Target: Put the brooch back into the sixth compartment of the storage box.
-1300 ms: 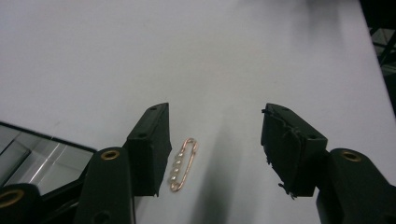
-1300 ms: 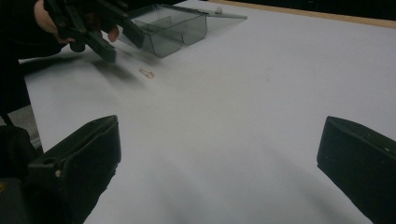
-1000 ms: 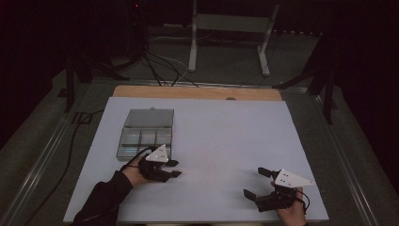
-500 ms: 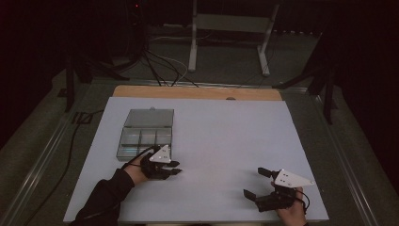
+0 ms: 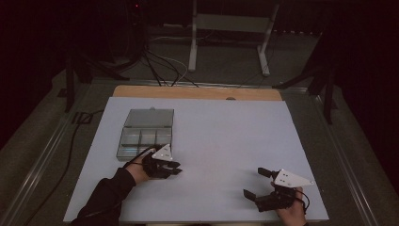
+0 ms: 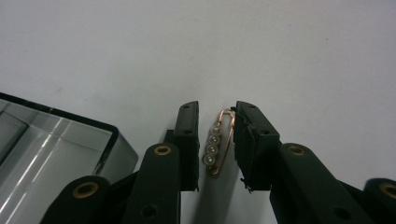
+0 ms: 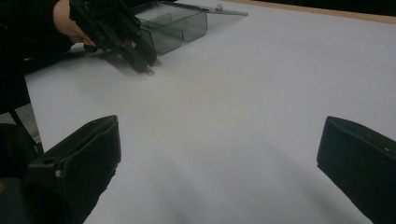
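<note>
Left gripper view: pin (image 6: 215,143) between gripper (image 6: 215,140) jaws

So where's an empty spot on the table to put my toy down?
The widest bare patch of the white table top lies between the clear compartment box and the table's right edge. The strip between the left gripper and right gripper is free too. It's crowded near the box, where the left gripper brackets a beaded pin.

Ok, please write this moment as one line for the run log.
left tool: jaws around pearl safety pin, nearly shut, grip unclear | right tool: open, empty, over white table sheet | compartment box: lid open, beside left tool
</note>
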